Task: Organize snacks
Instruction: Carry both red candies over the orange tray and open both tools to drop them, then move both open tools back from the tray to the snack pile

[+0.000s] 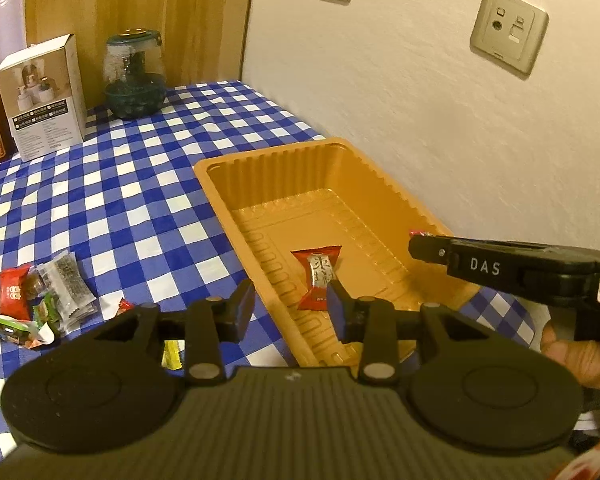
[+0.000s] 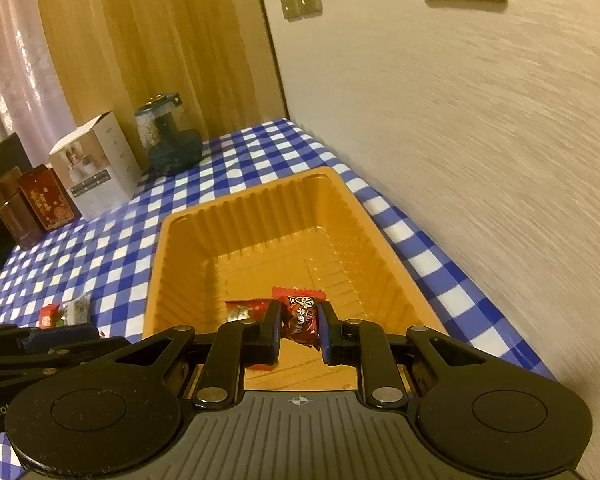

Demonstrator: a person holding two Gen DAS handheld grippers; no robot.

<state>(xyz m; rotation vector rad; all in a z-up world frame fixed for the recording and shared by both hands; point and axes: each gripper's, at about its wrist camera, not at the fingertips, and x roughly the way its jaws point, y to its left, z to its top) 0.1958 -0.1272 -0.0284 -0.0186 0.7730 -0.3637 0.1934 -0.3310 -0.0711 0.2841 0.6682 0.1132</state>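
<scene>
the left tongs [image 1: 292, 308] are hovering over the near end of the orange tray [image 1: 236, 168], standing open with nothing between the pads. a red-wrapped candy [image 1: 318, 276] is lying on the tray floor just beyond them. the right tongs [image 2: 299, 330] are gripping a dark red candy [image 2: 300, 316] above the same tray, clamped closed on its wrapper. a small heap of other snacks [image 1: 44, 300] is sitting on the blue checked counter [image 1: 140, 184] to the left of the tray, apart from it.
</scene>
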